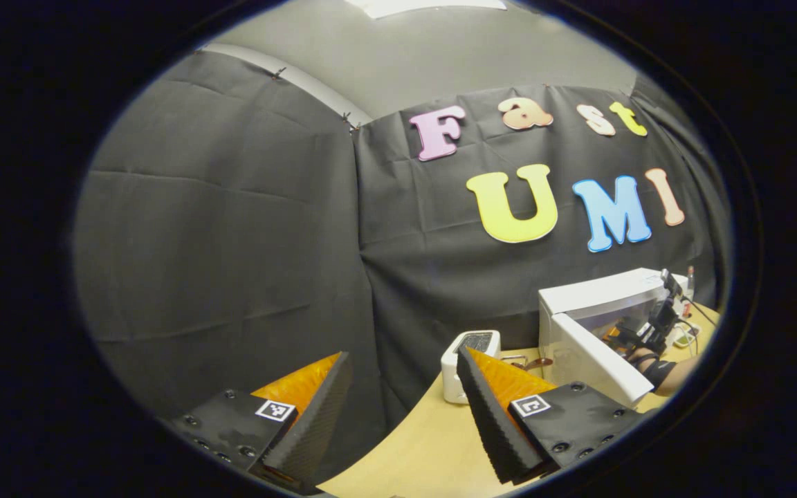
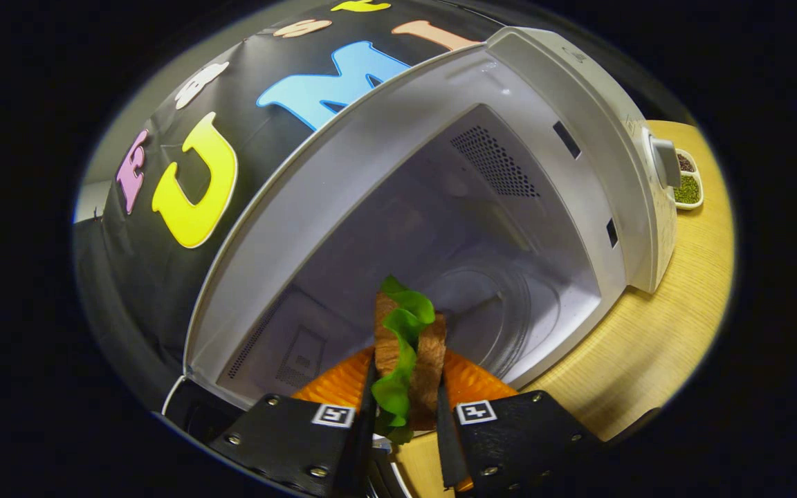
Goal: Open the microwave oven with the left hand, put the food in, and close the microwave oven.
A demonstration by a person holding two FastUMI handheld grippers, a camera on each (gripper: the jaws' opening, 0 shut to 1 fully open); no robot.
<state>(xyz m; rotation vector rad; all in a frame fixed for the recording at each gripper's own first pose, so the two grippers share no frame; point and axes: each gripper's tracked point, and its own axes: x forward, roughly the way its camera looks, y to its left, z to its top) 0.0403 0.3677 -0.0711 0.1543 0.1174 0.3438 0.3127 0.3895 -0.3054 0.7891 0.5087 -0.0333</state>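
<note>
my right gripper (image 2: pixel 404 415) is clamped on the sandwich (image 2: pixel 409 353), holding it just ahead at the open microwave's (image 2: pixel 440 173) mouth, while my left gripper (image 1: pixel 405 415) hangs wide open, holding nothing

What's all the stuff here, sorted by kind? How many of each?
Microwave oven, door open: 1
Sandwich, pinched in the right gripper: 1
Small white appliance on the table: 1
Divided dish of seeds: 1
Grippers, counting the open left gripper: 2
Total: 6
</note>
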